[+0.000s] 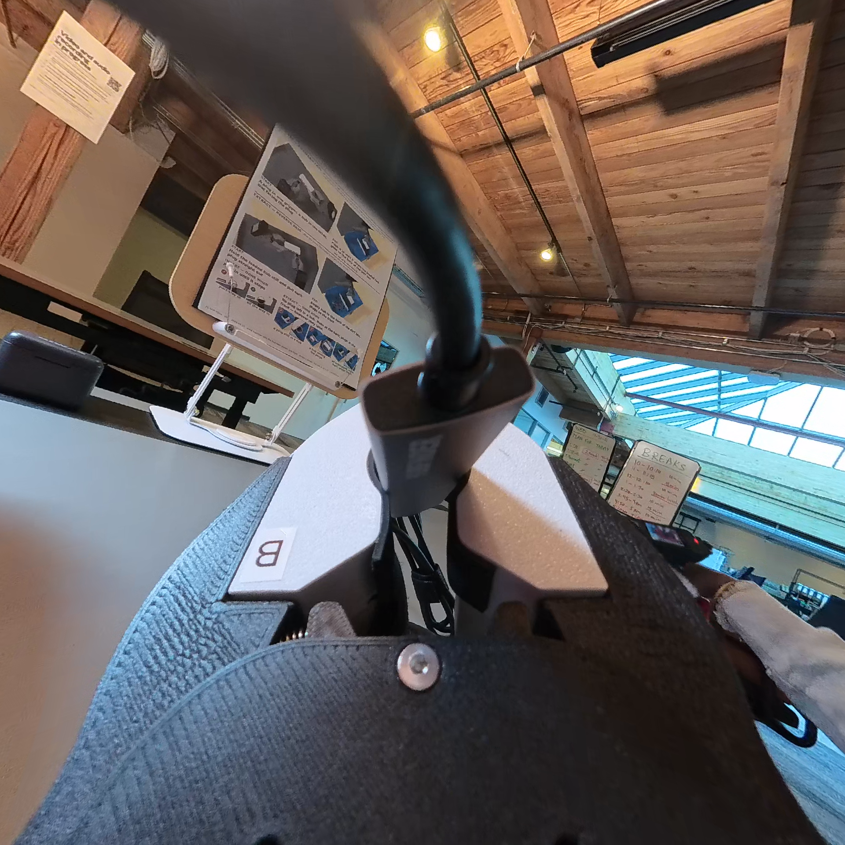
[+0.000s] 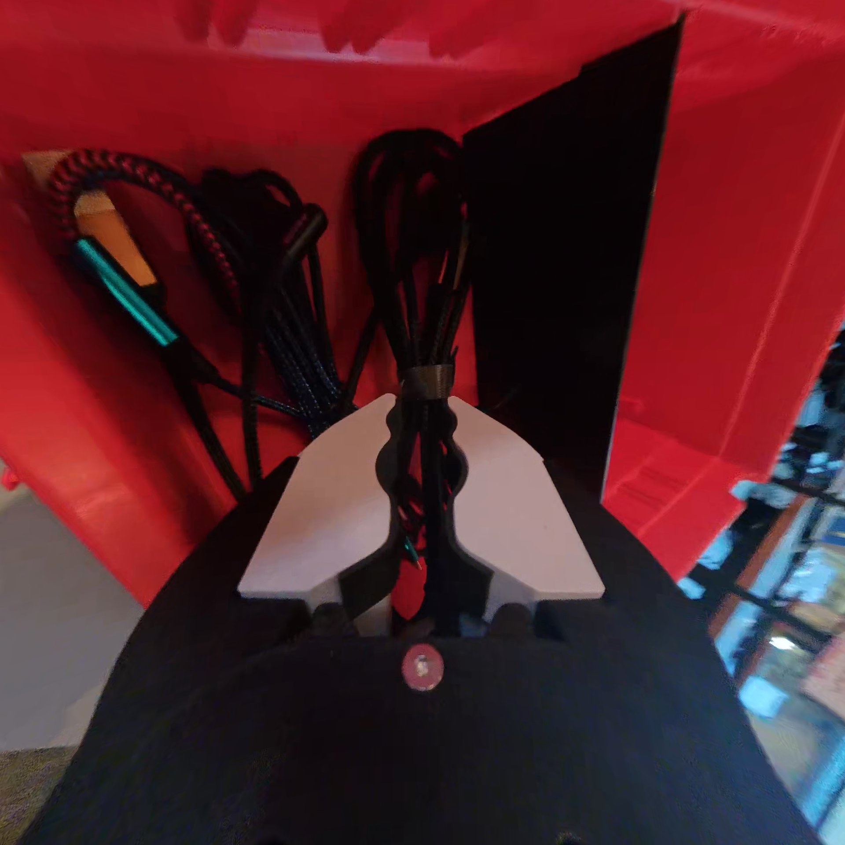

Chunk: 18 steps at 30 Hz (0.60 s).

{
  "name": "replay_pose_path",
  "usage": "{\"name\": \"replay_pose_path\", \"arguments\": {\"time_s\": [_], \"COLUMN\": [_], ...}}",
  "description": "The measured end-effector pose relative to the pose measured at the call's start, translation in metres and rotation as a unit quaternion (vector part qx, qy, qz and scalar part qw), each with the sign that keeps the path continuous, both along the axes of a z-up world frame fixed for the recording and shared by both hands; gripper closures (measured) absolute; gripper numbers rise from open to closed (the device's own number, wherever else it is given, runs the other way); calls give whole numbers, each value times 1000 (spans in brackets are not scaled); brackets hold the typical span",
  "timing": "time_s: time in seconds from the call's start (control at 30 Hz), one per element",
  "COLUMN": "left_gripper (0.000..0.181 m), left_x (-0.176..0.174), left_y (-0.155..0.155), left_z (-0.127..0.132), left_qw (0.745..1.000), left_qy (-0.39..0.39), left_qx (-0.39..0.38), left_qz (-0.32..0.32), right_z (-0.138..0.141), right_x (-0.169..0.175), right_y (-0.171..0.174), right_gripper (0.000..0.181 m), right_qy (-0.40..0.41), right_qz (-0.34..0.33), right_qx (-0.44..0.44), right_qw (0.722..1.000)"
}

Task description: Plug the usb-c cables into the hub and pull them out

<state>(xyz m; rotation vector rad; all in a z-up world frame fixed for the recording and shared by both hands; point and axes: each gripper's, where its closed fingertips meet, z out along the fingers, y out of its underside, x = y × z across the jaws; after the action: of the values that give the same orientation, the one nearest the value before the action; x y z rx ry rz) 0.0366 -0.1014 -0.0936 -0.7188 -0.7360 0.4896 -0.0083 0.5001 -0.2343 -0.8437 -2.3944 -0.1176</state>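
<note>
The left gripper (image 1: 418,484), centre of its frame, is clamped on the grey hub (image 1: 425,439), which stands up between the white fingers (image 1: 320,503); its thick black lead (image 1: 439,256) arcs toward the upper left. The hub looks rigid, light and smooth-sided, so a hold across its flat faces suits it best. The right gripper (image 2: 420,439) is closed around a bundled black cable (image 2: 423,320) just below its strap (image 2: 427,379). The braid seems soft and limp, better held at the plug. Beyond, in the red bin (image 2: 731,228), a red-black braided cable (image 2: 201,228) lies at upper left.
</note>
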Motion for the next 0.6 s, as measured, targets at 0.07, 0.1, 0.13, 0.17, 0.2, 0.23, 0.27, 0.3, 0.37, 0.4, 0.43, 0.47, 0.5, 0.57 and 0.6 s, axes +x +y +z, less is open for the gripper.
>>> {"name": "replay_pose_path", "arguments": {"time_s": [0.07,0.1,0.13,0.17,0.2,0.23,0.27,0.3,0.37,0.4,0.43,0.47,0.5,0.57,0.6], "left_gripper": [161,161,161,161,161,161,161,161,161,161,161,161,161,161,161], "left_x": [0,0,0,0,0,0,0,0,0,0,0,0,0,1,1], "left_y": [0,0,0,0,0,0,0,0,0,1,1,1,1,1,1], "left_z": [0,0,0,0,0,0,0,1,1,1,1,1,1,1,1], "left_qw": [1000,1000,1000,1000,1000,1000,1000,1000,1000,1000,1000,1000,1000,1000,1000], "left_qy": [0,0,0,0,0,0,0,1,1,1,1,1,1,2,2], "left_qx": [0,0,0,0,0,0,0,0,0,0,0,0,0,0,0], "left_qz": [0,0,0,0,0,0,0,0,0,0,0,0,0,0,0], "right_z": [1,7,16,26,37,48,61,76,107,121,134,146,157,180,191], "right_x": [5,5,3,1,-1,-1,-2,-4,-6,-7,-7,-7,-5,1,7], "right_y": [-4,-9,-13,-18,-22,-25,-27,-29,-46,-63,-84,-108,-134,-192,-223], "right_gripper": [158,148,142,139,133,128,124,123,126,130,133,134,135,137,139], "right_qy": [-17,-11,8,33,56,79,107,142,218,246,263,274,279,280,274], "right_qz": [-45,-56,-57,-53,-51,-51,-54,-57,-51,-40,-23,0,29,102,142], "right_qx": [-51,-76,-95,-109,-118,-124,-128,-132,-165,-199,-240,-278,-311,-383,-426], "right_qw": [998,995,994,992,990,988,985,979,961,948,934,921,908,874,851]}}
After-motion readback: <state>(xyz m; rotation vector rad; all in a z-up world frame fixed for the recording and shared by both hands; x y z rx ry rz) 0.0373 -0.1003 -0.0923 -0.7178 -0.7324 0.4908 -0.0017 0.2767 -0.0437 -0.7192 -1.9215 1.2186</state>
